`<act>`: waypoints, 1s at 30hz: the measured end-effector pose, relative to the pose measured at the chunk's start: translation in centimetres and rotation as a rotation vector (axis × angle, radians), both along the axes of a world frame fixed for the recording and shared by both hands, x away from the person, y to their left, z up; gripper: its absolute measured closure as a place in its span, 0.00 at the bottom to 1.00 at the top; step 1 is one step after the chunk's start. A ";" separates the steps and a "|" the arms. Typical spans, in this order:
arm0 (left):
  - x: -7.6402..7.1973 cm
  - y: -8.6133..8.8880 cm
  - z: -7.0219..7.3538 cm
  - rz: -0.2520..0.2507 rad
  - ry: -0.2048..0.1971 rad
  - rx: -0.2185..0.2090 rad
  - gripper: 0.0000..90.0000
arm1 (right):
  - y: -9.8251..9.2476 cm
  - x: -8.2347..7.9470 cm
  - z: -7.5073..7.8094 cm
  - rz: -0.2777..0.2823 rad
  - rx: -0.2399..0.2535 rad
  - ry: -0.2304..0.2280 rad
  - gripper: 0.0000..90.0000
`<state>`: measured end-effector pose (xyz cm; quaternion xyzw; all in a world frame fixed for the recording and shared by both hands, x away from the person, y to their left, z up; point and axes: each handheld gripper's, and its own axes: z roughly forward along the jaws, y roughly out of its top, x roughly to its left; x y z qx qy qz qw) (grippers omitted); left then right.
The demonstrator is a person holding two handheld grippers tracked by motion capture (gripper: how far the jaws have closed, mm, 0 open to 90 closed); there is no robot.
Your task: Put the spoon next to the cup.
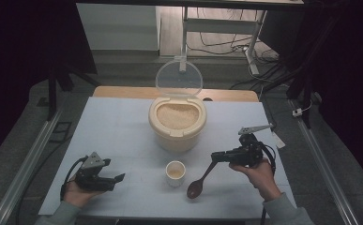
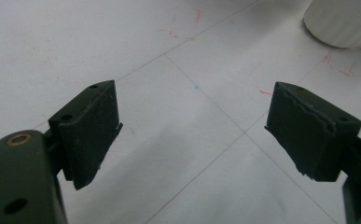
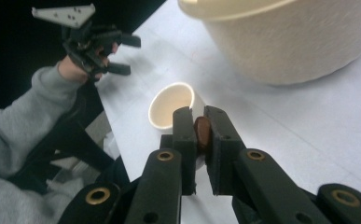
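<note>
Near edge: person's left hand (image 1: 78,191) holds the left gripper (image 1: 117,180) low over the white table (image 1: 123,122), front-left, jaws spread wide w/ nothing between them; left gripper view confirms, bare tabletop w/ thin grid lines and a few red marks under the gap. Right hand (image 1: 260,172) at front-right holds the right gripper (image 1: 215,157), jaws pinched on the handle end of a brown wooden spoon (image 1: 199,182); spoon hangs down-left from the jaws, bowl of it at or just above the table, can't tell if touching. Right gripper view: jaws pressed on the brown handle, small gap either side. Btwn the two grippers, center-front, a small cream cup (image 1: 175,173) stands upright, just left of the spoon bowl; contents unclear. Further back, center of table, big cream container (image 1: 177,126) full of rice (image 1: 177,115), its clear round lid (image 1: 178,78) flipped up at the rear. Beyond the table: floor, cables, a frame leg.
</note>
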<state>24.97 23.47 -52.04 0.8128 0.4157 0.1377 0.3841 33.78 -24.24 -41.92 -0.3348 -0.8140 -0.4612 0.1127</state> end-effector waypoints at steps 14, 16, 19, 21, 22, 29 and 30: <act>0.0 0.0 0.0 0.000 0.001 0.000 0.19 | 3.3 1.8 -1.3 0.044 -0.079 0.021 0.90; 0.0 0.0 0.0 -0.001 0.002 0.001 0.19 | 3.6 2.1 -1.6 0.032 -0.091 0.005 0.89; 0.0 0.0 0.0 -0.002 0.002 0.002 0.19 | 3.9 2.5 -2.1 0.011 -0.094 -0.012 0.87; 0.0 0.0 0.0 -0.002 0.002 0.003 0.19 | 4.1 2.8 -2.5 -0.006 -0.090 -0.033 0.86; 0.0 0.0 -0.1 -0.002 0.002 0.003 0.19 | 4.1 2.9 -2.8 -0.016 -0.088 -0.036 0.85; 0.0 -0.1 -0.1 -0.003 0.002 0.005 0.19 | 4.2 3.7 -5.2 -0.092 -0.107 -0.098 0.78; 0.0 -0.1 -0.1 -0.004 0.002 0.005 0.19 | 4.1 3.8 -5.5 -0.097 -0.110 -0.102 0.77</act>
